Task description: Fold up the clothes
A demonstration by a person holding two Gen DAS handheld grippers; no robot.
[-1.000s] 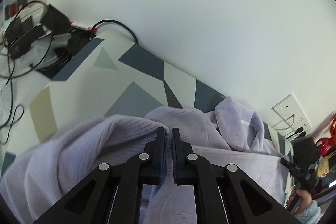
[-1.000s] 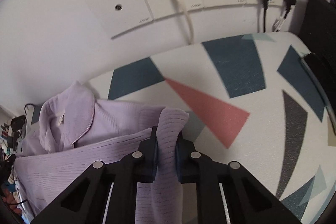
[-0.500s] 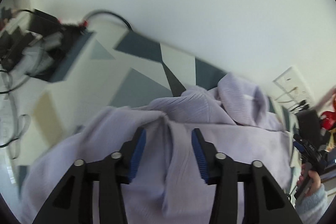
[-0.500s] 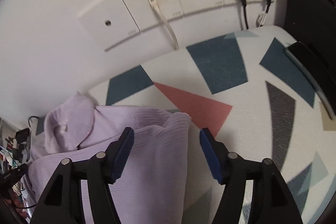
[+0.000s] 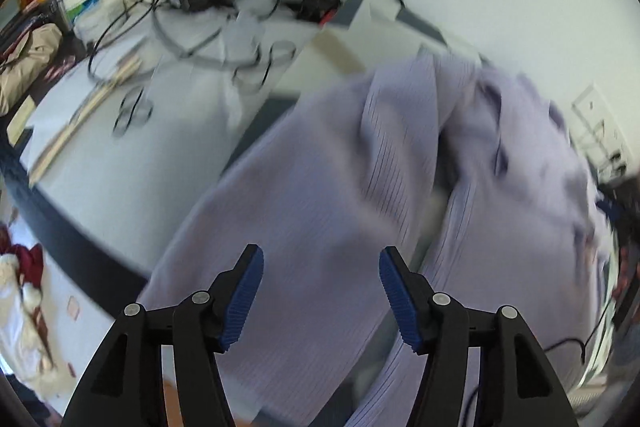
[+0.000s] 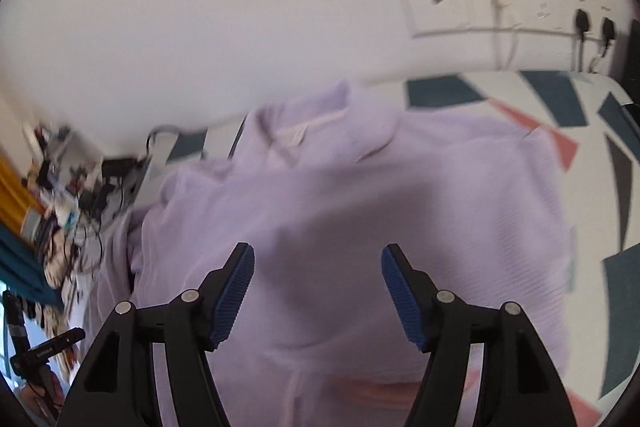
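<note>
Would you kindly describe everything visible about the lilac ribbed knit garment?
The lilac ribbed knit garment is soft, finely ribbed fabric with a collar and a small label inside the neck. It lies rumpled and partly folded on the geometric-patterned tabletop, near the wall. Neither hand-held gripper touches it; motion blur hides finer details.

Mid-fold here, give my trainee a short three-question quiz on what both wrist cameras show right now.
1. True or false: the right tool is clamped on the lilac sweater.
2. What lies between the left tool's blue pads: A) a black cable, B) lilac fabric below them, ungripped, C) a wooden stick?
3. Fill in: on the wall behind the patterned table cover sits a row of ____.

Key: 1 false, its jaws stand apart. 2 B. 3 sockets.
</note>
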